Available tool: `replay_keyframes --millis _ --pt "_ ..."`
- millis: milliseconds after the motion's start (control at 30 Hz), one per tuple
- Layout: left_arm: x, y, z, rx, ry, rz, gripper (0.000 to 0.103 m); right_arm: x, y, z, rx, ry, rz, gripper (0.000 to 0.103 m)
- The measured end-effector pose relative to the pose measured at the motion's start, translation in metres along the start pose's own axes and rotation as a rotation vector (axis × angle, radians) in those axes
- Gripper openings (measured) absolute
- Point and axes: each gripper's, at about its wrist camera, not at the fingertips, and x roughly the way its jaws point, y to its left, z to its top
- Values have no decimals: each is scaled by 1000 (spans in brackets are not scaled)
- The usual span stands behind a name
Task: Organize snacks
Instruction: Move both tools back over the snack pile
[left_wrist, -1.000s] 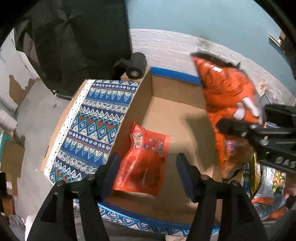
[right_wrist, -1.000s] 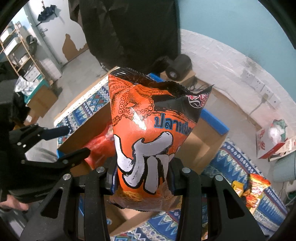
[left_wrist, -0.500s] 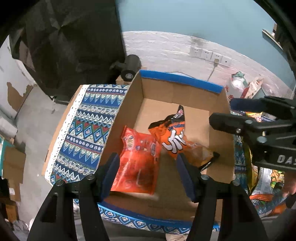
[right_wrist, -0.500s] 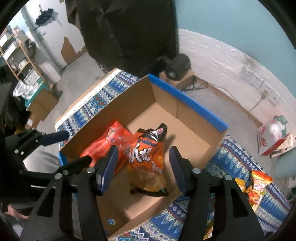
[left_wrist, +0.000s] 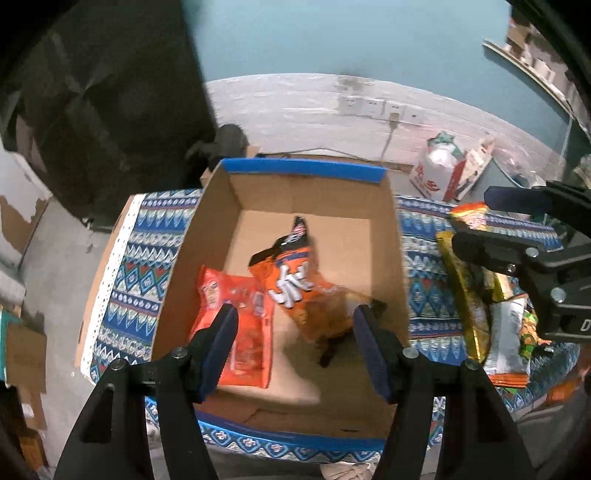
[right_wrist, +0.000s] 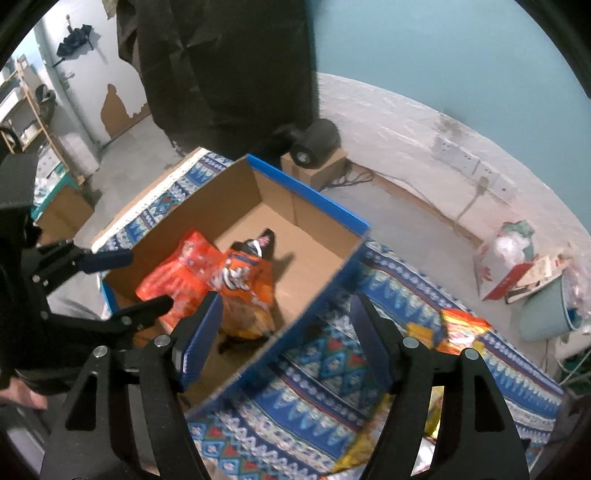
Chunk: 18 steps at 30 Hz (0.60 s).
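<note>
Nearest the left wrist camera, the left gripper (left_wrist: 293, 349) hangs over the near end of the cardboard box (left_wrist: 207, 236) with its jaws apart and nothing pressed between the blue pads. The right gripper (right_wrist: 286, 345) stands with jaws wide and empty; they have just been opening, and no bag lies between them. It is poised over the box's near right corner and the patterned blue cloth (right_wrist: 332, 354) beside it. Inside the box, on its brown floor, two snack bags lie side by side. The red-orange bag (left_wrist: 236, 332) lies flat against the left wall, glossy, with small printed pictures. The orange bag (left_wrist: 295, 288) with bold white lettering and a black crimped top leans partly over it, tilted, its lower end transparent and showing the chips. The box rim is edged with blue tape (left_wrist: 303, 171) at its far side. To the right of the box, on the cloth, a loose heap of snack packets (left_wrist: 476, 295) lies, yellow, orange and silver. Farther off, a red-and-white carton (right_wrist: 506, 266) sits by the pale wall.
</note>
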Motion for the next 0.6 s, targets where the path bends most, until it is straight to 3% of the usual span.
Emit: replay_keyframes --millis 367,600 --pt "-1 -47 -2 100 4 -29 69 -29 -40 -42 15 9 -76 75" --pt "13 -79 -5 126 66 -83 69 -42 -73 -75 71 37 -111 76"
